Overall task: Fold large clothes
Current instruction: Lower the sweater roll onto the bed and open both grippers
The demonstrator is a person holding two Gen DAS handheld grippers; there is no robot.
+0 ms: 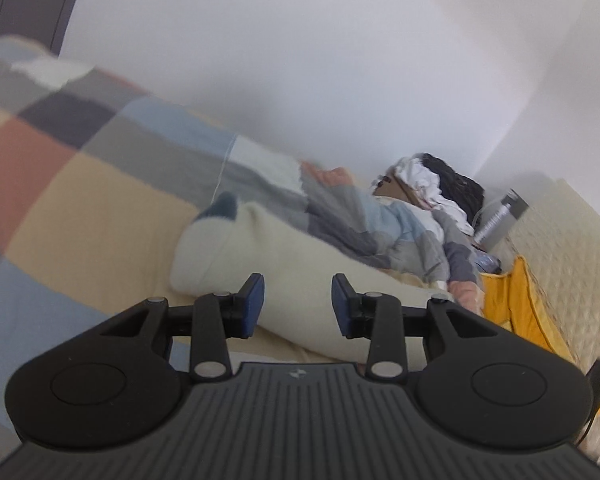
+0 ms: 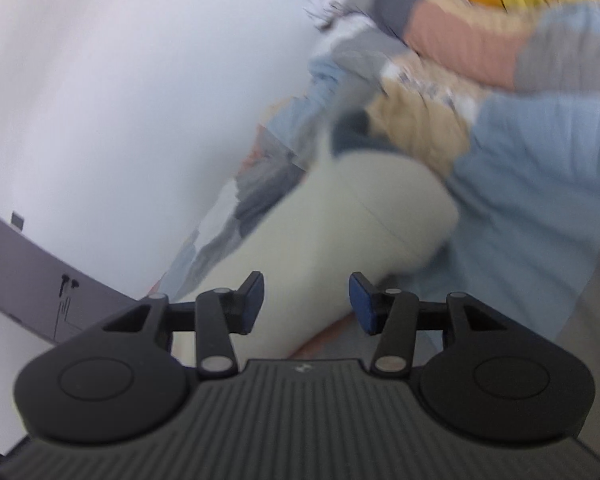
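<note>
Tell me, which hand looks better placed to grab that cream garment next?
Probably the left. Its gripper has open, empty jaws facing the folded cream garment, sharply seen. The right gripper faces it too, but through blur.

Plain white wall (image 1: pixel 300 60) rises behind a bed's patchwork cover (image 1: pixel 60 184).

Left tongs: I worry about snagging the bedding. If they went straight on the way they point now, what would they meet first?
Probably the cream garment on the patchwork blanket; it lies directly ahead of the open, empty left tongs, though blur leaves depth uncertain.
</note>
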